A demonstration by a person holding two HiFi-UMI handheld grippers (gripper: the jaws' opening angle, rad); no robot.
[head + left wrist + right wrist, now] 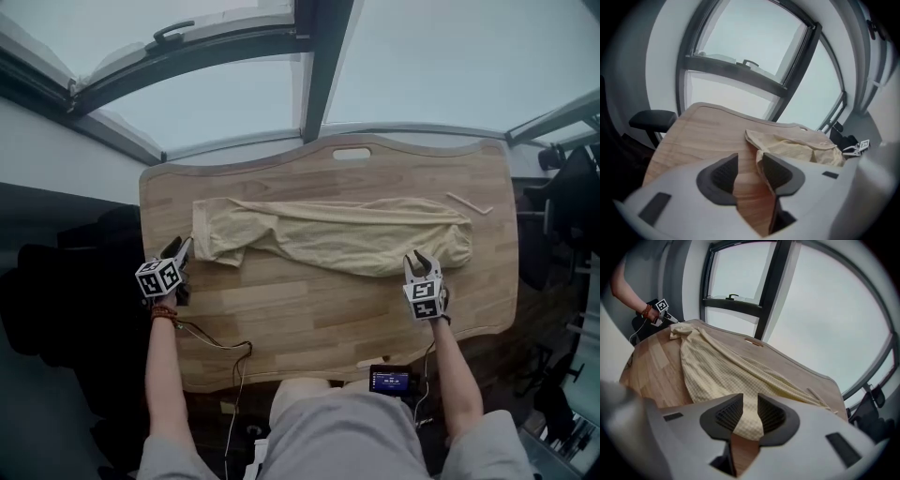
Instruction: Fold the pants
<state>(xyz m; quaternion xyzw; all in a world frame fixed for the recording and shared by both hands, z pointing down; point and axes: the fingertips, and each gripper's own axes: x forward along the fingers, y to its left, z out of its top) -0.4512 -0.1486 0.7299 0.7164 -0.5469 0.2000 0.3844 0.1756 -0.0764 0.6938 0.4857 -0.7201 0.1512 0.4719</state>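
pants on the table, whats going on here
A person stands at a wooden table with a hand-held gripper in each hand. Pale yellow pants lie stretched lengthwise across it, not yet folded. The right hand-held gripper is closed on the near edge of the pants at their right end. The left hand-held gripper is open just off their left end, with only bare table between its jaws.

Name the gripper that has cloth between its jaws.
The right gripper: its jaws pinch the pale yellow checked pants. The left gripper holds its jaws apart over the wooden table.
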